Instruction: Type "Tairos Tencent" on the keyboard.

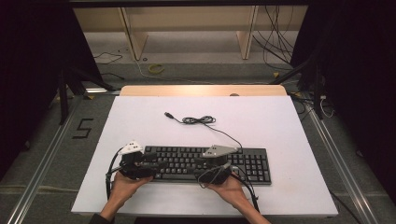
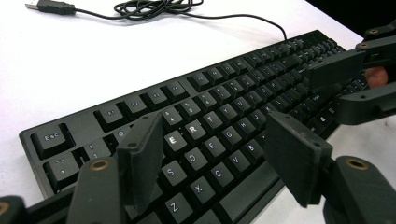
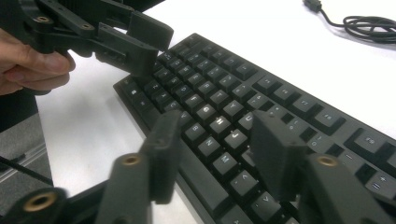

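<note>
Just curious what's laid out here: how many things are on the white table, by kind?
Keyboard: 1
Keyboard cable with USB plug: 1
Hand-held tools: 2, left tool and right tool, both over the keys
Total: 4

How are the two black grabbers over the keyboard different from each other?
The left gripper hovers over the keyboard's letter end near Esc, while the right gripper hovers nearer the middle keys. In their own views, the left gripper's jaws stand wider apart than the right gripper's. Both are black, point toward each other, hold nothing, and are each held by one hand at the keyboard's near edge.
</note>
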A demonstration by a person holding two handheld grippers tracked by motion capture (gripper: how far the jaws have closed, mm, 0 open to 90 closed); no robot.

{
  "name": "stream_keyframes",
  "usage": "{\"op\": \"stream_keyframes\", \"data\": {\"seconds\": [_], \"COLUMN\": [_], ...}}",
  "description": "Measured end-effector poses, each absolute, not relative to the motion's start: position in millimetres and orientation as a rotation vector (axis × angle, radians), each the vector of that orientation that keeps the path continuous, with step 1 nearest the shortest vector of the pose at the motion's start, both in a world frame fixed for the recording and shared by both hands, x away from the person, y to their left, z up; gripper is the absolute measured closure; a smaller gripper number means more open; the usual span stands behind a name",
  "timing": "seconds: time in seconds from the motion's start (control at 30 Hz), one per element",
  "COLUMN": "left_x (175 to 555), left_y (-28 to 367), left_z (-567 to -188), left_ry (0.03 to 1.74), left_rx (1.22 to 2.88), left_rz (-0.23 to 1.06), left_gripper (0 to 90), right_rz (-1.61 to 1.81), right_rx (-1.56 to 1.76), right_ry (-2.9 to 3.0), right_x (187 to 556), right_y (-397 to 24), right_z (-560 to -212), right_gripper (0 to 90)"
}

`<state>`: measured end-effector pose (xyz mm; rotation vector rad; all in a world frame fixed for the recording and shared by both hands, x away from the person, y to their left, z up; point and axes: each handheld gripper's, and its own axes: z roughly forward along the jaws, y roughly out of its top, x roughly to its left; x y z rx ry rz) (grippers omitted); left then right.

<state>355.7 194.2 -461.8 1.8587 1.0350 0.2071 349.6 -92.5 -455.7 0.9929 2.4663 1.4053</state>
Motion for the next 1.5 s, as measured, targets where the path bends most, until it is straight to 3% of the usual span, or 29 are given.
{"op": "stream_keyframes", "data": {"seconds": [0.17, 0.5, 1.5], "left_x": [352.5, 348.0, 343.0], "left_y": [195.5, 198.6, 199.6], "left_z": [-463.4, -464.3, -465.9], "left_ry": [1.039, 1.037, 1.029], "left_rx": [1.849, 1.828, 1.839], "left_rz": [0.213, 0.22, 0.226], "left_gripper": [35.6, 32.1, 31.5], "right_rz": [1.381, 1.336, 1.217], "right_rx": [0.979, 0.975, 0.982], "right_ry": [2.486, 2.513, 2.589], "right_x": [353.1, 360.5, 368.6], "right_y": [-83.9, -75.9, -59.4], "right_z": [-457.3, -462.3, -484.0], "right_gripper": [69.5, 82.7, 90.0]}}
